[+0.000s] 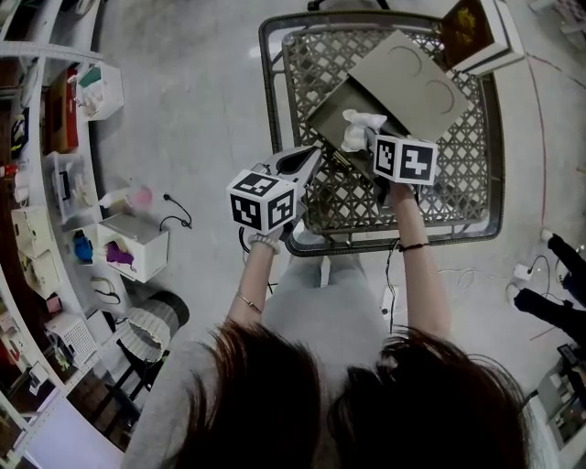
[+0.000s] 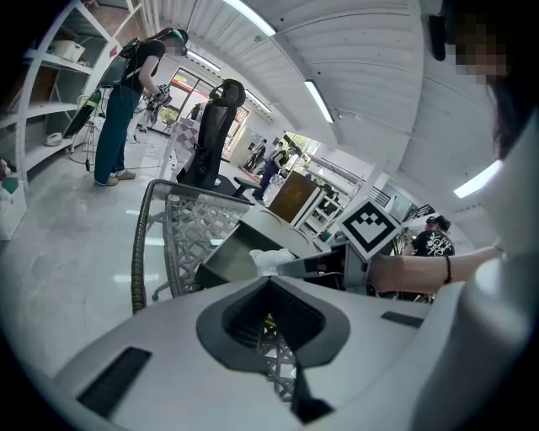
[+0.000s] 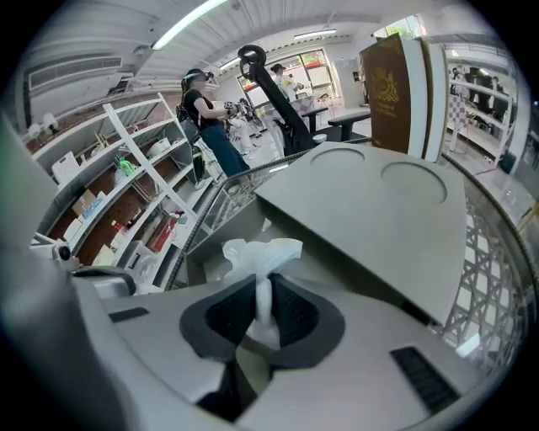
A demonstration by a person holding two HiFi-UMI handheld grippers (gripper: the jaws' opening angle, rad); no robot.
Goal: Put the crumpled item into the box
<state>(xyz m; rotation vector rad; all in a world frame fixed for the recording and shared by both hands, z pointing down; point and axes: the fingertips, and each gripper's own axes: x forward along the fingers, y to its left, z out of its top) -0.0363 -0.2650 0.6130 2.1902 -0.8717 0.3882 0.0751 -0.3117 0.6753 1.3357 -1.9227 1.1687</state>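
A grey box stands open on the metal lattice table, its lid tilted back. My right gripper is shut on the crumpled white tissue and holds it over the box's near edge. In the right gripper view the tissue sticks up between the jaws of that gripper, with the box's hollow and lid behind it. My left gripper hangs at the table's near left edge, shut and holding nothing. From it I see the box and the tissue.
A brown book lies at the table's far right corner. Shelves line the left side, with a white box and a stool on the floor. Cables run at the right. A person stands far off.
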